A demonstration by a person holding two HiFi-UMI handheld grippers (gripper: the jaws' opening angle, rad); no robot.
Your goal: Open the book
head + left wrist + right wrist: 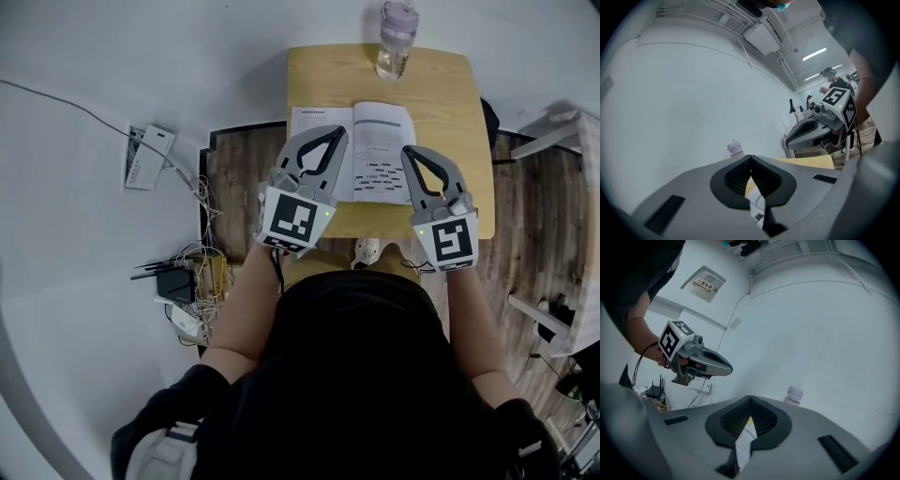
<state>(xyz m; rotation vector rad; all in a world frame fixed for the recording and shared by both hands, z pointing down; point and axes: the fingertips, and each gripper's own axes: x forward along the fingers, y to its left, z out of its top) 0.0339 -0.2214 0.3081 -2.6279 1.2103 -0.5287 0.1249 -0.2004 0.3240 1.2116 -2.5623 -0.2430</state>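
Wooden table (450, 94) is holding the book (380, 131), which is lying open and flat, with the bottle (397, 42) at the table's far edge. The left gripper (337, 132) and right gripper (409, 150) are hovering above the table, jaws pressed together on nothing, probably because the book is already open.

The open book of white paper with black print (352, 150), in the upper middle of the head view, has matt, smooth pages. It lies on a small pale yellow table top (450, 103) that looks like smooth wood or laminate with a faint sheen. At the top edge stands a clear glossy plastic bottle with a lilac cap (396, 42). The left gripper (336, 133) and right gripper (410, 152) have matt grey plastic shells. Their inner pads (736, 176) are black, ribbed and rubbery-looking. The dark brown plank floor (234, 169) shows wood grain. The person's black top (356, 356) is matt cloth.
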